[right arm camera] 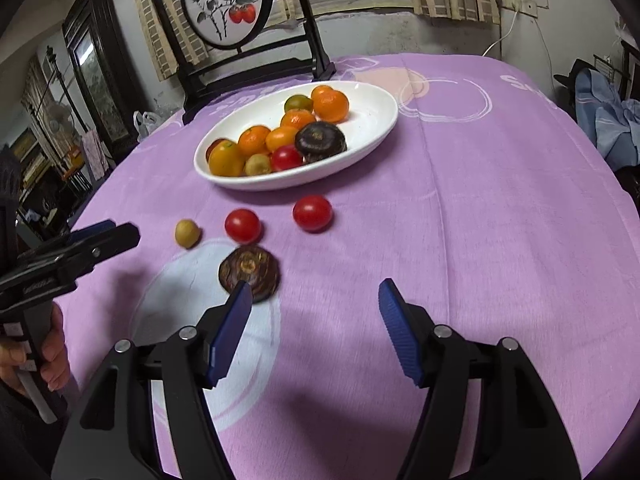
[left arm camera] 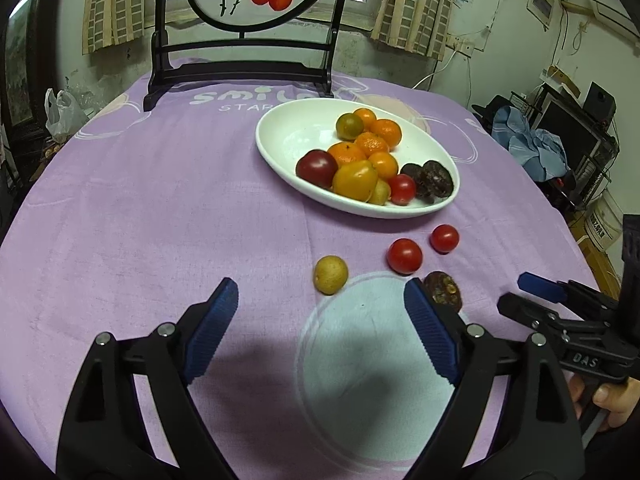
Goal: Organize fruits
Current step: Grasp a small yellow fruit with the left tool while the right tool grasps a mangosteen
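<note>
While both grippers hang over the purple tablecloth (left arm camera: pixel 140 200), neither one has anything in it. The left gripper (left arm camera: pixel 320 308) has its blue pads spread wide, with only bare cloth and a pale printed circle between them. The right gripper (right arm camera: pixel 316 304) is also parted, a bit narrower, and nothing sits between its pads either.

Most of the fruit is already piled in the white oval dish (left arm camera: pixel 288 128) toward the far side of the table: several mandarins (left arm camera: pixel 347 152), a greenish one, a dark red plum-looking fruit (left arm camera: pixel 317 168), a yellow-orange one, a cherry tomato and a couple of dark wrinkly fruits (left arm camera: pixel 434 178).

Four pieces are loose on the cloth, just in front of the dish. There's a small yellow fruit (left arm camera: pixel 330 275), two cherry tomatoes (left arm camera: pixel 405 256) (left arm camera: pixel 444 238) close together but not touching, and a flat dark brown dried fruit (right arm camera: pixel 249 274). In the right wrist view that dried fruit sits right at the tip of the right gripper's left pad, partly hidden behind it; I can't tell if they actually touch. In the left wrist view it peeks out just behind the left gripper's right pad.

A hand (right arm camera: pixel 36 356) shows at the edge, holding the left gripper's handle.
</note>
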The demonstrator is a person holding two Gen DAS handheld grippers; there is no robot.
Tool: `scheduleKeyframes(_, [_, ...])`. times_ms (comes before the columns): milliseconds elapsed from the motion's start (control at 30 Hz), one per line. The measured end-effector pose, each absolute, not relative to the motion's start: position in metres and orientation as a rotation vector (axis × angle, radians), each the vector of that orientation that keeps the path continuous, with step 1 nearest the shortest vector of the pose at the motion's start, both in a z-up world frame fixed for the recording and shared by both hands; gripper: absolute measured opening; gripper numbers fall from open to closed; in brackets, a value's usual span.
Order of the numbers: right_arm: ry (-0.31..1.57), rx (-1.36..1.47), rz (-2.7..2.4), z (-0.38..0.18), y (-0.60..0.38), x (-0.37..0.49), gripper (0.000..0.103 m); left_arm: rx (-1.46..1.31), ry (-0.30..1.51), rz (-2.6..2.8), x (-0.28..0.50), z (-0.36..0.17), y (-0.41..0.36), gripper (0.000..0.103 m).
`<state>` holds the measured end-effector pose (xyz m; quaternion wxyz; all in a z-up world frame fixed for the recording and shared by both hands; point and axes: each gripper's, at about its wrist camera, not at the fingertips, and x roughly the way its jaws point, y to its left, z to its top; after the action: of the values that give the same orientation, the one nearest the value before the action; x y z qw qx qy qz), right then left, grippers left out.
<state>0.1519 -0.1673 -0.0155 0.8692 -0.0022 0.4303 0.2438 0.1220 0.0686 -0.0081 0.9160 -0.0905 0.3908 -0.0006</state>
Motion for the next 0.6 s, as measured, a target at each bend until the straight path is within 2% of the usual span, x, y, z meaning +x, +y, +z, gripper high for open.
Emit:
scheduleKeyframes(367, [0.93, -0.087, 0.501, -0.027, -0.158, 0.135, 0.066, -0.206, 0.827, -0.016, 0.12, -0.017, 0.075, 0.087])
scheduleKeyframes(600, [0.941, -0.224, 0.538, -0.038, -0.117, 0.139, 0.066, -0.191, 0.838, -0.002, 0.121, -0.02, 0.074, 0.087])
